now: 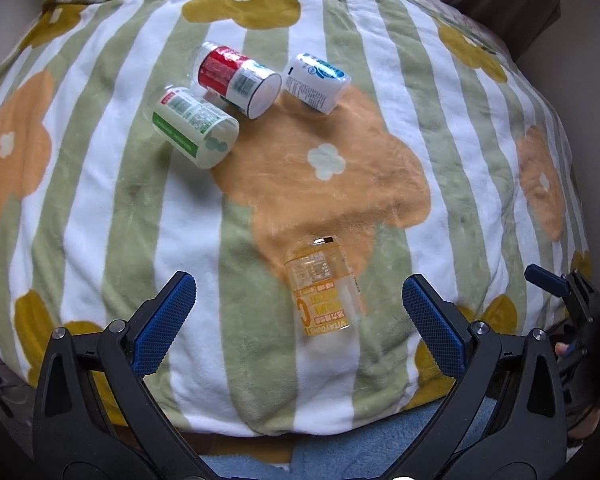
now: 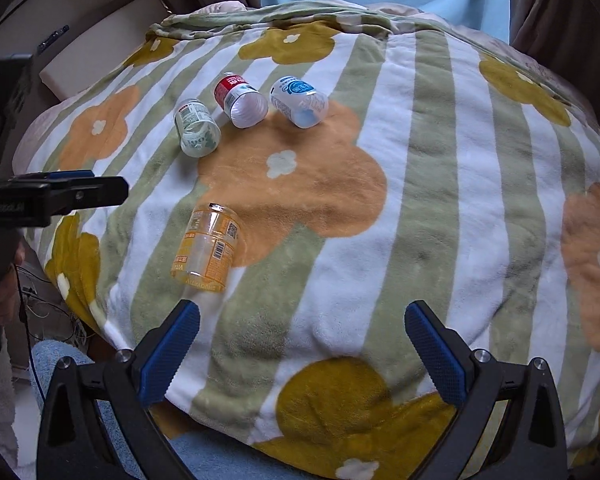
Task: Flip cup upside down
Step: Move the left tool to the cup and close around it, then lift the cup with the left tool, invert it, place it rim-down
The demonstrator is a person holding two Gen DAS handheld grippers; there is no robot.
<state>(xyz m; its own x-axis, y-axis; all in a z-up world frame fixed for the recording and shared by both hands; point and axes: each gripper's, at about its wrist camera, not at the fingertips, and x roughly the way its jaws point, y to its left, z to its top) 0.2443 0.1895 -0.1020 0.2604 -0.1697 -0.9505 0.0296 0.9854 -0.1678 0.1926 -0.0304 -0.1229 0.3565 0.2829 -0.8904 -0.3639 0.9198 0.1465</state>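
Home bedroom or living space, plush flower-striped blanket (image 2: 420, 160) over soft furniture, brown curtains (image 2: 560, 8) behind

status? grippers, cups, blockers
Left gripper open, empty; right gripper open, empty. Orange cup on its side, nearest, untouched. Three more cups lie farther back. Nothing blocking.

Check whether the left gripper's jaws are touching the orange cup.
Apart. The left wrist view shows blanket between each jaw of the left gripper and the orange cup.
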